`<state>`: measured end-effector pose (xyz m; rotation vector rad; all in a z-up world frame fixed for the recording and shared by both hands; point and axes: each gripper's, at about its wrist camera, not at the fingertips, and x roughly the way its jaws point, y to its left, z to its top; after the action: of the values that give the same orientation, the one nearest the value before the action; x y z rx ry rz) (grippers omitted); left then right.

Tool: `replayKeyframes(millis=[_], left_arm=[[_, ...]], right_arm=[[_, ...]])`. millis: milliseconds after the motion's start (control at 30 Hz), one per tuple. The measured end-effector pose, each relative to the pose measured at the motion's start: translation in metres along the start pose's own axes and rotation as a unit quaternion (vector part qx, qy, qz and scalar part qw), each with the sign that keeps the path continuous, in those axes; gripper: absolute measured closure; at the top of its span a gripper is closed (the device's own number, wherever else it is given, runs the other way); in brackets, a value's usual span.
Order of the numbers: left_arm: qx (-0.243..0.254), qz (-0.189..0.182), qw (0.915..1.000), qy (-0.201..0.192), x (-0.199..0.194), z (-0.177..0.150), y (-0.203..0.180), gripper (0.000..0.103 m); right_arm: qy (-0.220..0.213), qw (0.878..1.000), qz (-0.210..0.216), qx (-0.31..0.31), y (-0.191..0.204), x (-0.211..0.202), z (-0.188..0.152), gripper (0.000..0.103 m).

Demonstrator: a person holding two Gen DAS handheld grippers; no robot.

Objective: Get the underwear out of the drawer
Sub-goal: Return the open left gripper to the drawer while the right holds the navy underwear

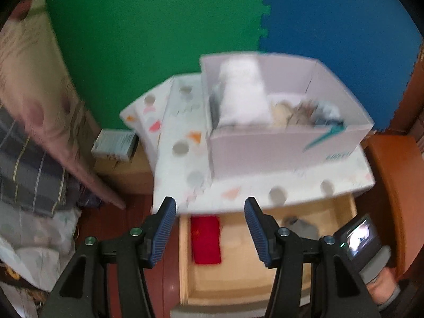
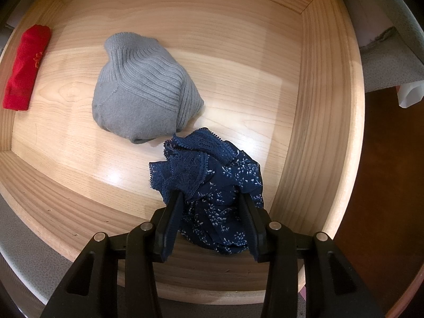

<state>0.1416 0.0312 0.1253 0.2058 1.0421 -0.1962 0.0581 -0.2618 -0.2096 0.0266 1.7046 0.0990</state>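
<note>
The navy underwear (image 2: 209, 193), a crumpled lace-edged heap with a small white print, is seen lying near the front right corner of the wooden drawer (image 2: 318, 111), directly between the fingers of the right gripper (image 2: 210, 206). Those fingers are set partly apart, with cloth bulging between and past them; contact on both sides is suggested, but whether the fabric is actually pinched cannot be told. No clear long axis is offered by the heap, so the coming lift is judged to depend on the jaws closing on the bunch and on a straight rise clear of the near drawer wall. The left gripper (image 1: 210, 212) is held wide open and empty, well above the drawer and far from the garment. A grey knitted item (image 2: 143, 90) and a red folded item (image 2: 25, 66) are shown sharply only by the right wrist view; a white box (image 1: 286, 137) atop the cabinet is shown only by the blurred left view, where the navy garment is not visible.
</note>
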Motion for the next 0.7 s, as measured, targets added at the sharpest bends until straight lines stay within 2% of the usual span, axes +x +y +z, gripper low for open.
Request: replayKeyframes(millis=[100,300,467,700], left_arm=[[-0.007,0.011,0.9998,0.012,0.015,-0.027,0.005,0.048],[-0.023,0.012,0.9988,0.041,0.048,-0.068,0.003,0.048],[-0.035,0.0,0.9977,0.058,0.068,-0.091,-0.004,0.048],[-0.027,-0.017,0.997,0.07,0.085,-0.111,-0.016,0.048]], right_arm=[[0.0,1.0,0.0,0.0,0.0,0.0,0.001,0.064],[0.001,1.0,-0.003,0.001,-0.004,0.0,0.001,0.064],[0.001,1.0,-0.006,0.002,-0.008,-0.003,0.001,0.063],[0.001,1.0,-0.007,0.002,-0.006,-0.003,0.002,0.063]])
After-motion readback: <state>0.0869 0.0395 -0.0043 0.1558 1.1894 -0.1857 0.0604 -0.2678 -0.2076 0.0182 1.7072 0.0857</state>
